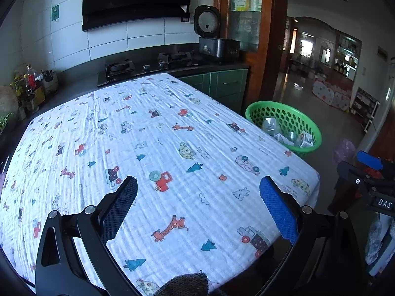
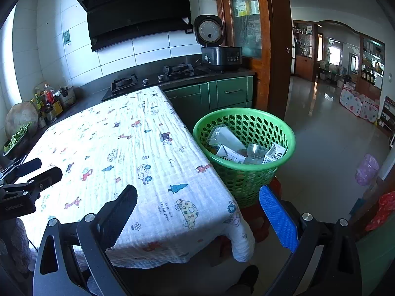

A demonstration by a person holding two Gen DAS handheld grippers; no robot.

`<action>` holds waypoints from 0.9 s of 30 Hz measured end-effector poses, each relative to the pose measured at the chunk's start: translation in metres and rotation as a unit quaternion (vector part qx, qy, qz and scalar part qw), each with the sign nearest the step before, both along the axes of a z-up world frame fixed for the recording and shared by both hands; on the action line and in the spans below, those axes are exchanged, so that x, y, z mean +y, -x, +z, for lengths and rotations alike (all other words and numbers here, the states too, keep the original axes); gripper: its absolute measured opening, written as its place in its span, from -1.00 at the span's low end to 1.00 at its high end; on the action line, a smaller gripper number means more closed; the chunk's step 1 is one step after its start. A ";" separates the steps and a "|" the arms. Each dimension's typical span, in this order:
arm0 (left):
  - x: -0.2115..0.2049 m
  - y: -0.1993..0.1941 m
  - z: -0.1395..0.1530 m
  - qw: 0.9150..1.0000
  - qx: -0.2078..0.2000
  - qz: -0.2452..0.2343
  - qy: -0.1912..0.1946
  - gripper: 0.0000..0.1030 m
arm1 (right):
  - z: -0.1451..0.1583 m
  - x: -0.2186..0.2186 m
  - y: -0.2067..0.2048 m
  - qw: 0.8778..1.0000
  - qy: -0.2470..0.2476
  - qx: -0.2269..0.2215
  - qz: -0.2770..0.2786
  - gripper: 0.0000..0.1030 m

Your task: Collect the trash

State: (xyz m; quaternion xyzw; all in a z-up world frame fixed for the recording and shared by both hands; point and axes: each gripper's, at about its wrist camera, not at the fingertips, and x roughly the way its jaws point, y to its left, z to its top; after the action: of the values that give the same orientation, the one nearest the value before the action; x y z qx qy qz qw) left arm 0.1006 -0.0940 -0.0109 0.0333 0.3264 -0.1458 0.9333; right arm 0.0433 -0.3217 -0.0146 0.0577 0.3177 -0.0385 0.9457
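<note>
A home kitchen, opened onto a living room

A gas hob (image 2: 153, 79), range hood (image 2: 138, 7), rice cooker (image 2: 217, 49) and green cabinets (image 2: 222, 93) are seen at the far wall; a cloth-covered table (image 2: 128, 148) is set near, condiment bottles (image 2: 47, 98) at left

The letters "DAS" stand in white on a small black plate on the right gripper (image 1: 370, 170), seen at the right edge of the left wrist view. In the right wrist view a faint grey brand word marks the body of the left gripper (image 2: 32, 172), too blurred to spell out. The tablecloth (image 2: 148, 148) carries short lines of small printed words beside a cartoon car, seen upside down and not legible. A carton (image 2: 275, 154) in the green basket (image 2: 246, 177) shows a barcode label whose digits cannot be read. A white line of lettering at the top of the range hood (image 2: 138, 7) is cut off and unreadable.
</note>
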 end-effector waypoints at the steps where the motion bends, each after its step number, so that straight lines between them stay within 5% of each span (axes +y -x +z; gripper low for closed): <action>1: 0.001 0.000 0.000 1.000 0.000 0.000 0.000 0.90 | 0.000 0.000 -0.001 1.000 0.000 0.000 0.001 0.86; 27: 0.007 0.009 0.000 1.000 0.001 0.011 -0.003 0.90 | -0.002 0.013 0.000 1.000 -0.002 -0.001 0.025 0.86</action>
State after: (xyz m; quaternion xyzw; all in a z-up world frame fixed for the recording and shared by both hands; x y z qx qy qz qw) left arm 0.0912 -0.0867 -0.0110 0.0325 0.3285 -0.1340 0.9344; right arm 0.0430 -0.3091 -0.0163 0.0514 0.3183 -0.0144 0.9465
